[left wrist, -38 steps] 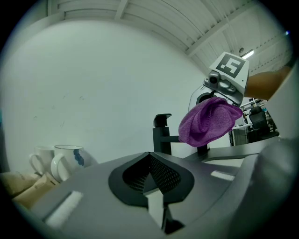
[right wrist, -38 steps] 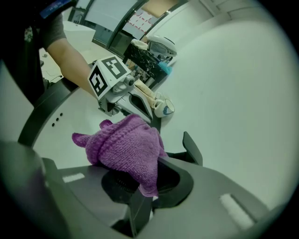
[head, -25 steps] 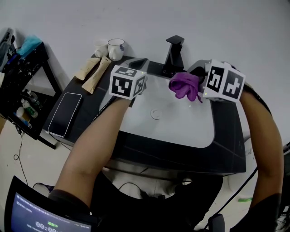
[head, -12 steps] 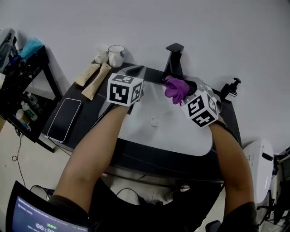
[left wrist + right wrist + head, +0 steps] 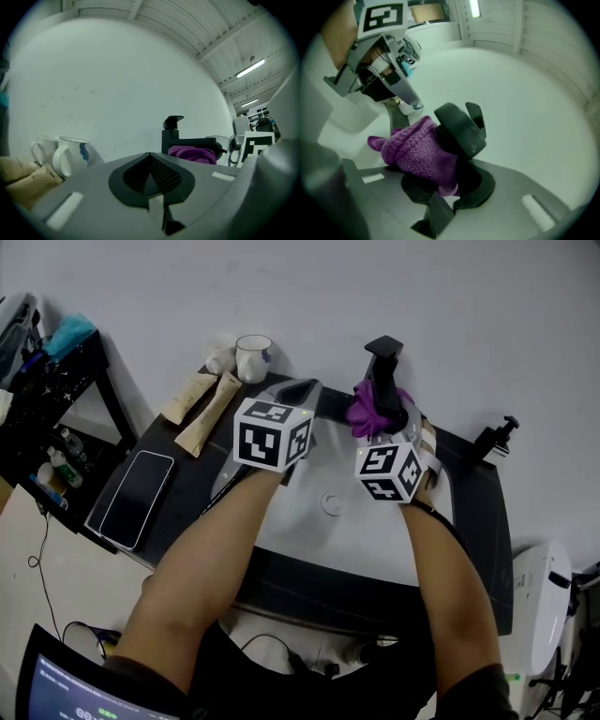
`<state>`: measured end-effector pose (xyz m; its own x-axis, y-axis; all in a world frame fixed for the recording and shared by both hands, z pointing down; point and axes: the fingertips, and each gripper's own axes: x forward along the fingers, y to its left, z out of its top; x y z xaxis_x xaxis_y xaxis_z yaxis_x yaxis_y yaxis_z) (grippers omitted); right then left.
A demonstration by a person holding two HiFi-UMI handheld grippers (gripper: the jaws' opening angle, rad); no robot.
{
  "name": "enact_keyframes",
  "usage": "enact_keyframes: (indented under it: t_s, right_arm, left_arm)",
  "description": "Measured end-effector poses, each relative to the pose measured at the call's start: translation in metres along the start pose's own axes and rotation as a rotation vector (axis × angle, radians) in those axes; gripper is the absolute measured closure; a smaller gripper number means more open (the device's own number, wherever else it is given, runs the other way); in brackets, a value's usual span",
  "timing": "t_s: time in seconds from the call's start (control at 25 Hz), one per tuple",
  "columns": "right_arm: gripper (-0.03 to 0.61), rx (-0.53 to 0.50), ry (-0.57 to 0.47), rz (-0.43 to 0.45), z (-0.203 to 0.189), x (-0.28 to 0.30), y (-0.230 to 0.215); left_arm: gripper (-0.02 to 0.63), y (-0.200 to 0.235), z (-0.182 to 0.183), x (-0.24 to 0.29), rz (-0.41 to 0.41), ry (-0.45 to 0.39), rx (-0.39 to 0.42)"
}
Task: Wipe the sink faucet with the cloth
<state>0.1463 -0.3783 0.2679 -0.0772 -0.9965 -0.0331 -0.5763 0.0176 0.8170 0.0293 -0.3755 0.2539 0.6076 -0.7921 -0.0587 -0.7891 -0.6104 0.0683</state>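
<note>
The black faucet [image 5: 382, 365] stands at the back rim of the white sink [image 5: 375, 531]. My right gripper [image 5: 392, 423] is shut on the purple knitted cloth [image 5: 371, 412] and presses it against the faucet's lower column. In the right gripper view the cloth [image 5: 415, 152] bunches against the dark faucet [image 5: 461, 129] just ahead of the right gripper [image 5: 445, 187]. My left gripper [image 5: 298, 390] hovers over the sink's back left corner, shut and holding nothing. The left gripper view has the left gripper [image 5: 150, 159] low in front, with the faucet [image 5: 171, 133] and cloth [image 5: 192, 153] beyond.
A white mug [image 5: 252, 355] and two beige tubes [image 5: 202, 399] lie on the dark counter at back left. A phone [image 5: 129, 498] rests further left. A black pump bottle [image 5: 497, 439] stands at back right. A black shelf [image 5: 47, 399] is at far left.
My right gripper has carried the cloth left and back, from over the sink's right side onto the faucet. The left gripper has stayed about where it was.
</note>
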Motion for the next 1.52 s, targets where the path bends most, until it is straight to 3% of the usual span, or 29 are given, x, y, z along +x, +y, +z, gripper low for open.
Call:
enact_keyframes:
  t_s: [0.12, 0.28, 0.52, 0.8, 1.0, 1.2, 1.36, 1.52]
  right_arm:
    - [0.517, 0.050, 0.030, -0.018, -0.001, 0.013, -0.003]
    - [0.518, 0.043, 0.041, -0.024, -0.001, 0.013, -0.002]
    - [0.531, -0.122, 0.049, -0.004, -0.002, 0.014, 0.013]
    - [0.524, -0.256, 0.127, 0.153, -0.014, 0.014, 0.054]
    - [0.528, -0.228, 0.167, 0.292, -0.017, 0.012, 0.071]
    - [0.517, -0.232, 0.147, 0.345, -0.025, 0.005, 0.061]
    - [0.517, -0.213, 0.183, 0.275, -0.049, 0.004, 0.023]
    - [0.517, -0.131, 0.162, 0.027, -0.052, 0.005, -0.043]
  left_arm:
    - [0.597, -0.002, 0.001, 0.001, -0.007, -0.008, -0.008]
    - [0.597, -0.001, 0.001, 0.002, -0.007, -0.009, -0.019]
    - [0.597, 0.003, 0.000, -0.001, -0.001, -0.007, -0.017]
    - [0.597, 0.004, -0.002, -0.001, 0.009, 0.009, 0.001]
    - [0.597, 0.004, -0.002, -0.001, 0.008, 0.008, 0.001]
    - [0.597, 0.004, -0.002, -0.001, 0.008, 0.011, 0.008]
    - [0.597, 0.003, -0.003, -0.002, 0.009, 0.017, 0.019]
    - [0.597, 0.003, -0.003, -0.002, 0.009, 0.024, 0.029]
